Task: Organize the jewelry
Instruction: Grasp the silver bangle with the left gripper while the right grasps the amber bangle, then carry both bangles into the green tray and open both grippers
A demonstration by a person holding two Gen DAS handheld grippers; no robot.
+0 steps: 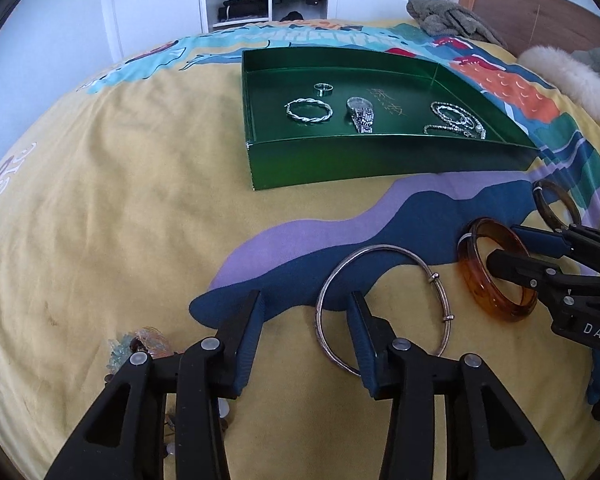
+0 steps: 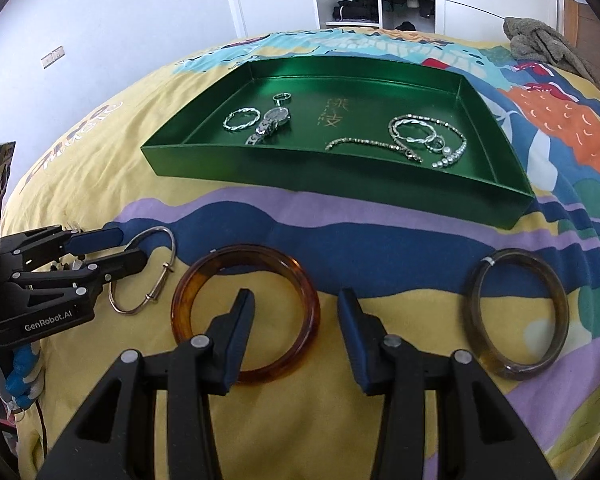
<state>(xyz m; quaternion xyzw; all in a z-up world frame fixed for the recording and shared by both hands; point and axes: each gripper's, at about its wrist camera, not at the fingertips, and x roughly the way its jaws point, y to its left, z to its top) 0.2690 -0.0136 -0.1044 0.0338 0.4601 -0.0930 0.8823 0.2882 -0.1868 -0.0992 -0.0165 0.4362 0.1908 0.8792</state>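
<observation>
Three bangles lie loose on the bedspread (image 2: 100, 160), short of the green tray (image 2: 340, 184).

- Silver wire bangle (image 1: 384, 304): the left claw (image 1: 306, 300) stands apart, one finger inside the hoop, one outside, straddling the near rim without pinching it.
- Amber bangle (image 2: 246, 312): the right claw (image 2: 296, 300) stands apart likewise, one finger over the hole, the other outside the rim; no grip visible.
- Dark grey bangle (image 2: 518, 314): untouched, well to the right.
- Tray contents: twisted bracelet (image 2: 241, 119), watch (image 2: 270, 122), small ring (image 2: 281, 98), tangled chains (image 2: 424, 138).

Risks, as judged:
- The soft bedding may give under a closing finger, so the thin wire slips free or tips up.
- The amber hoop looks smooth and may slide out of a shallow pinch.
- The two claws work near each other and may collide.
- A careless drop may land on the chains and worsen the tangle.
</observation>
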